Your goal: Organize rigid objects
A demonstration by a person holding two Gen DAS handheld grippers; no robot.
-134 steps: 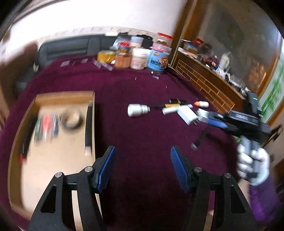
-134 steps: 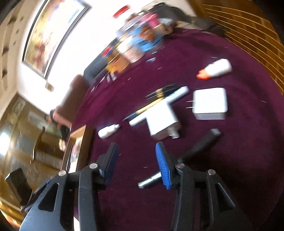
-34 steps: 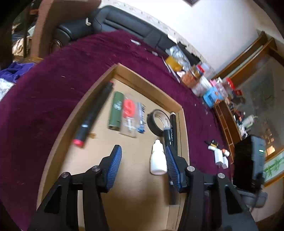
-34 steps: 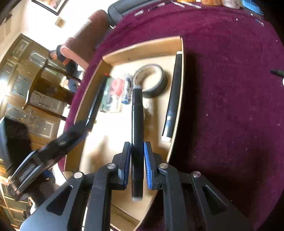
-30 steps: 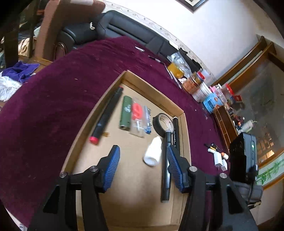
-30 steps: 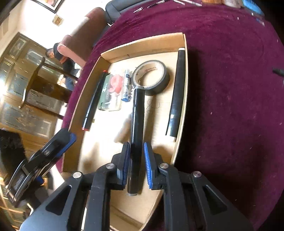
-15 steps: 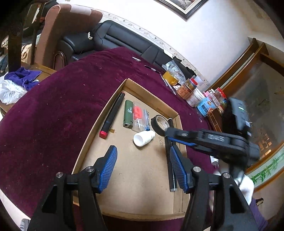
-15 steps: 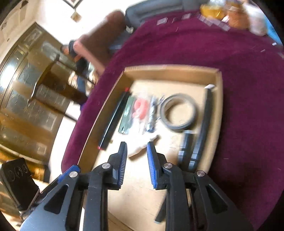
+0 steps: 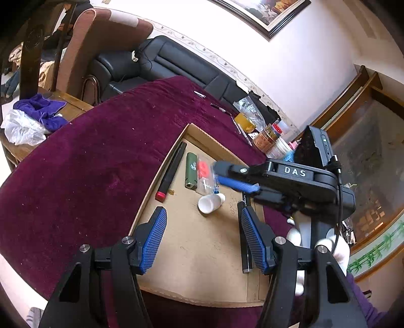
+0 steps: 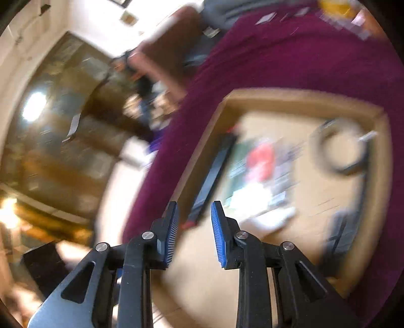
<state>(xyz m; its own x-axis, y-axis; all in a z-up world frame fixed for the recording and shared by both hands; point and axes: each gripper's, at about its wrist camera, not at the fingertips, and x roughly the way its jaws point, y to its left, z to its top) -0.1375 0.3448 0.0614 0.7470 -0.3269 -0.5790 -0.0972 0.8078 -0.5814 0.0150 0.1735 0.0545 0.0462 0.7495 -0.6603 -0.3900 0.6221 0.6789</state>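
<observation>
Shallow cardboard tray (image 9: 161,174): on the purple cloth, unchanged.
Right gripper (image 9: 227,174): jaws opening, empty; black pen released since a second ago.
Left gripper (image 9: 203,242): spread, empty, as before.
Slim black pen (image 9: 246,242): lying along tray's right wall.
Small white bottle (image 9: 210,203): mid-tray, on its side.

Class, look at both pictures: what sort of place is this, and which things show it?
Probably a home living room: a black sofa, a framed picture on the wall, and a table under a purple cloth holding a cardboard tray.
</observation>
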